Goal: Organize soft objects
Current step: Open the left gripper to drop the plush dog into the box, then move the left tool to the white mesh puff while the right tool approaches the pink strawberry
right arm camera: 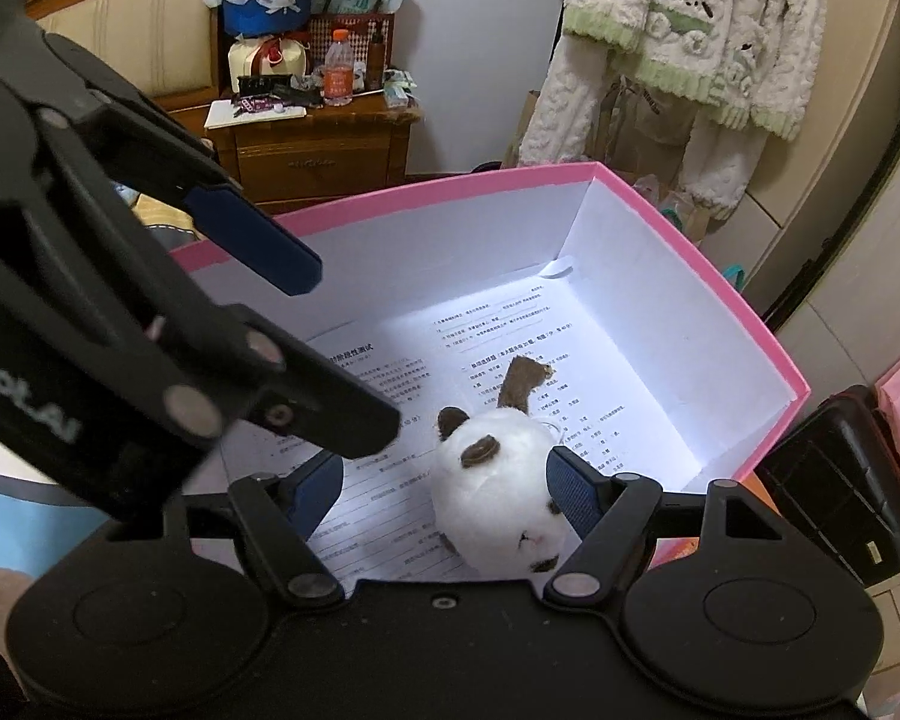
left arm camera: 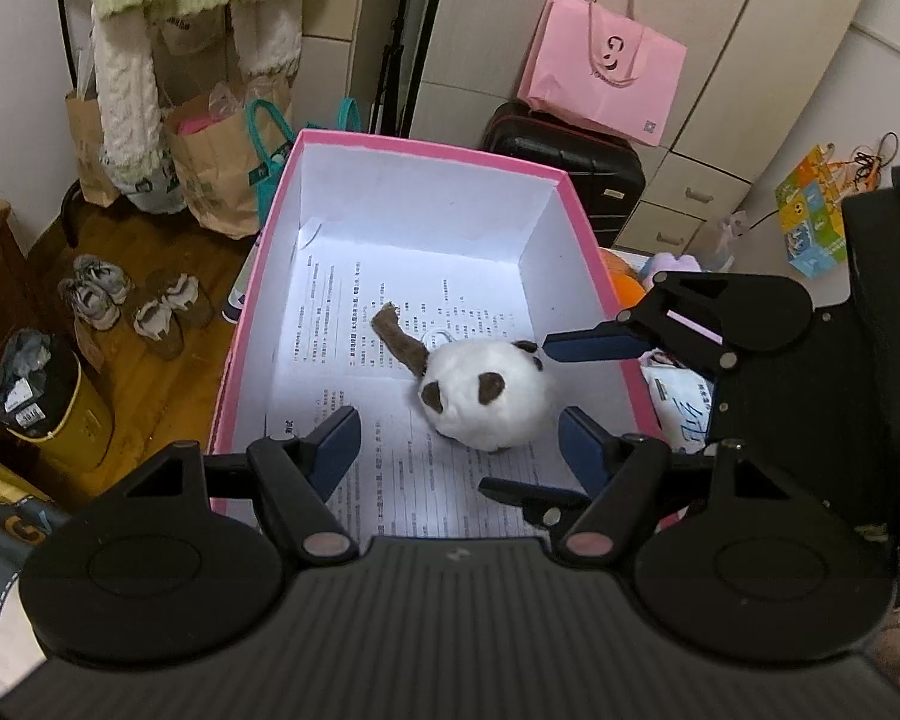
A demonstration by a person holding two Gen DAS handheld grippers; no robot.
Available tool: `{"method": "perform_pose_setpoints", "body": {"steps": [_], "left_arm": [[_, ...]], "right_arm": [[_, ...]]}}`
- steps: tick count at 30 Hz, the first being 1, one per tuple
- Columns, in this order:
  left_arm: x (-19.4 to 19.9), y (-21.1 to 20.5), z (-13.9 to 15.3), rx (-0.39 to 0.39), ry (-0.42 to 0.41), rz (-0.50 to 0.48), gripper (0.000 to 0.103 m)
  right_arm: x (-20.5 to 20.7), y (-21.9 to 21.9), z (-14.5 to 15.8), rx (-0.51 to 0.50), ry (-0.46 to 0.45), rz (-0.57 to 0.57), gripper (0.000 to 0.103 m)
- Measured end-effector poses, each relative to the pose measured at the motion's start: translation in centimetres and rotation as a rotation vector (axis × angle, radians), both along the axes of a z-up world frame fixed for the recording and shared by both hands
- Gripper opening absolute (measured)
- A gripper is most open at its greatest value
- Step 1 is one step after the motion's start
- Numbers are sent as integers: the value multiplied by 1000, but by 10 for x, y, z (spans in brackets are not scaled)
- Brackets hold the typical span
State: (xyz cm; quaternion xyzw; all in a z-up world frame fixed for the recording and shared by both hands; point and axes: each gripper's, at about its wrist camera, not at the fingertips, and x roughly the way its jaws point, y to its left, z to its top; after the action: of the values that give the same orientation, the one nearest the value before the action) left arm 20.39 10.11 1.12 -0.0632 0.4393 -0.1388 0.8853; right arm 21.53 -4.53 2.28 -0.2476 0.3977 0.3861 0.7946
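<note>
A white plush toy (left arm camera: 489, 393) with brown ears and a brown tail lies on printed paper inside a pink box (left arm camera: 402, 147) with white inner walls. It also shows in the right wrist view (right arm camera: 498, 486), inside the same box (right arm camera: 678, 228). My left gripper (left arm camera: 459, 447) is open above the box's near end, with the toy just ahead of its right finger. My right gripper (right arm camera: 444, 489) is open, and the toy lies between its fingers, close to the right one. The right gripper shows at the box's right side in the left wrist view (left arm camera: 540, 420). The left gripper shows at upper left in the right wrist view (right arm camera: 354, 354).
Orange and purple soft things (left arm camera: 648, 276) lie beyond the box's right wall. A black suitcase (left arm camera: 576, 162) with a pink bag (left arm camera: 606, 78) stands behind. Shoes (left arm camera: 132, 306), paper bags (left arm camera: 210, 162) and a yellow bin (left arm camera: 60, 414) are on the floor at left. A wooden nightstand (right arm camera: 312, 150) stands beyond the box.
</note>
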Motion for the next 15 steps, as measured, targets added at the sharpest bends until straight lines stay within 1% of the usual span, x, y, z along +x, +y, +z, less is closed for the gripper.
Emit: {"method": "perform_pose_setpoints", "body": {"steps": [2, 3, 9, 15], "left_arm": [[-8, 0, 5, 7, -14, -3, 72], [-12, 0, 8, 12, -21, -6, 72], [-37, -2, 23, 30, -51, -34, 73], [-71, -9, 38, 55, -95, -63, 75]], "right_arm": [[8, -1, 2, 7, -10, -4, 79], [5, -2, 4, 10, -15, -5, 79], [-14, -12, 22, 37, -44, -23, 79], [-40, -24, 40, 62, -66, -44, 79]]}}
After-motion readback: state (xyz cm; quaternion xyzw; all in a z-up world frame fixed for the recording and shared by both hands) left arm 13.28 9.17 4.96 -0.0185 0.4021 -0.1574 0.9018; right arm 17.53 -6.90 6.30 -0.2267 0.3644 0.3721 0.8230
